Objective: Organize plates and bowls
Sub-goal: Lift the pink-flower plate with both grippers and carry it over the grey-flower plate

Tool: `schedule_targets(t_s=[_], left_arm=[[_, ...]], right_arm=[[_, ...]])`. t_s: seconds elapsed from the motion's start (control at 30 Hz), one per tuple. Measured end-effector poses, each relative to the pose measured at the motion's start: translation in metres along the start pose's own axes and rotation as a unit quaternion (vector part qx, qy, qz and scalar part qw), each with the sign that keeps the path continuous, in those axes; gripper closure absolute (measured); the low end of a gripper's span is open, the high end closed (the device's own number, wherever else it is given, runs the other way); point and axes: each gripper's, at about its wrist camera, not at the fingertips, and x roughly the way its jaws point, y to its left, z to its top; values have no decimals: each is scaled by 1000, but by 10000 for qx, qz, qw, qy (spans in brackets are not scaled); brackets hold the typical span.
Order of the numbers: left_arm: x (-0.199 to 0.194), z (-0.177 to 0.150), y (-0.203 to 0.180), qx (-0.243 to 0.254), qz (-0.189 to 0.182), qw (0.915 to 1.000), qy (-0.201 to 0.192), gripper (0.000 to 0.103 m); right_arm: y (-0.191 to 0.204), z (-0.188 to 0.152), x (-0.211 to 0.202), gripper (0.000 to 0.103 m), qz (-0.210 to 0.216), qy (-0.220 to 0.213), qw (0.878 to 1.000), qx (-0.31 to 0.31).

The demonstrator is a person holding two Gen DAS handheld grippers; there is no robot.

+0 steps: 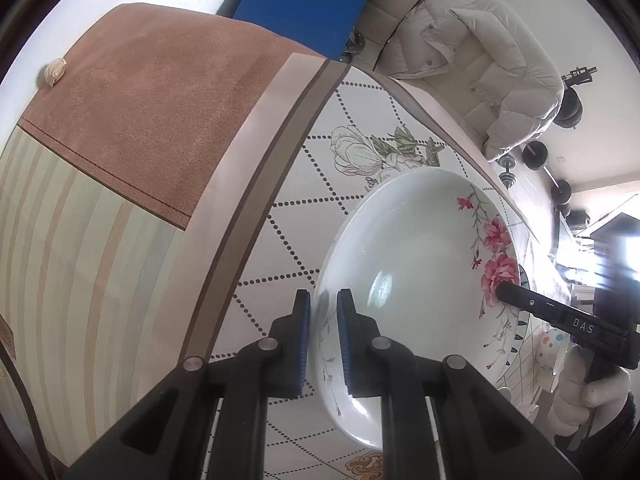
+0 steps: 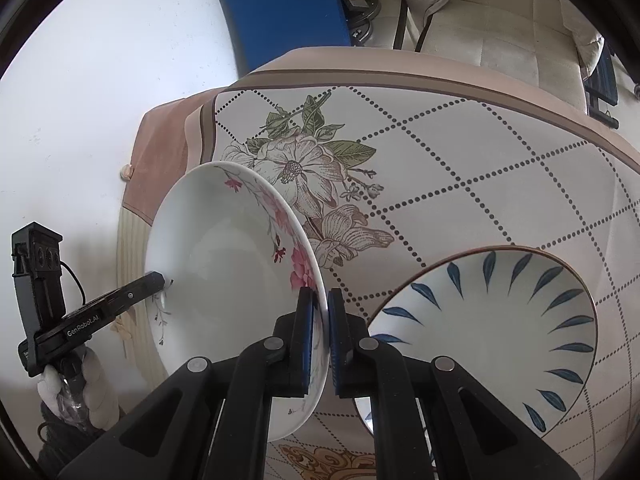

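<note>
Two grippers clamp one floral plate (image 1: 416, 280) by opposite rims. In the left wrist view the left gripper (image 1: 323, 340) sits at lower centre, its blue pads closed on the plate's near edge, while the right gripper (image 1: 505, 291) reaches in from the right of the frame and meets the far rim on the pink flowers. In the right wrist view the right gripper (image 2: 320, 336) is shut on the flowered rim at lower centre, and the left gripper (image 2: 162, 280) comes in from the lower left, held by a white-gloved hand (image 2: 76, 392).

The plate appears tilted above the tablecloth (image 2: 480, 168) (whether it touches the cloth I cannot tell). Just beside it, at the lower right of the right wrist view, lies a leaf bowl (image 2: 500, 320) with blue marks, partly behind the gripper's arm. A printed flower (image 2: 296, 168) on the cloth shows beyond the plate. Farther off, at the top of both frames, are a blue board (image 1: 312, 0) and a white jacket (image 1: 480, 60); dumbbells (image 1: 536, 152) lie at the right edge of the left view.
</note>
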Motion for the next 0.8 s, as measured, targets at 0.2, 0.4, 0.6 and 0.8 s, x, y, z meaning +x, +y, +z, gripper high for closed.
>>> schedule_targets(t_s=[0.2,0.4,0.6,0.8], left_arm=[[-7,-23,-33,297,-30,9996,8,92],[-13,-48,-72,601,-106,9981,27,92],[-16,-79,-113,909,-178,9957,63,92],[-10,-113,-152,1172,-226,9927,159,92]], right_arm=[[-18,-28,-29,94,-24,-145,9998,166],[-43,-60,-63,94,-49,-300,9988,391],[-76,-104,-97,94,-40,-429,9970,639],[-112,-150,-123,94,-49,-548,9943,912]])
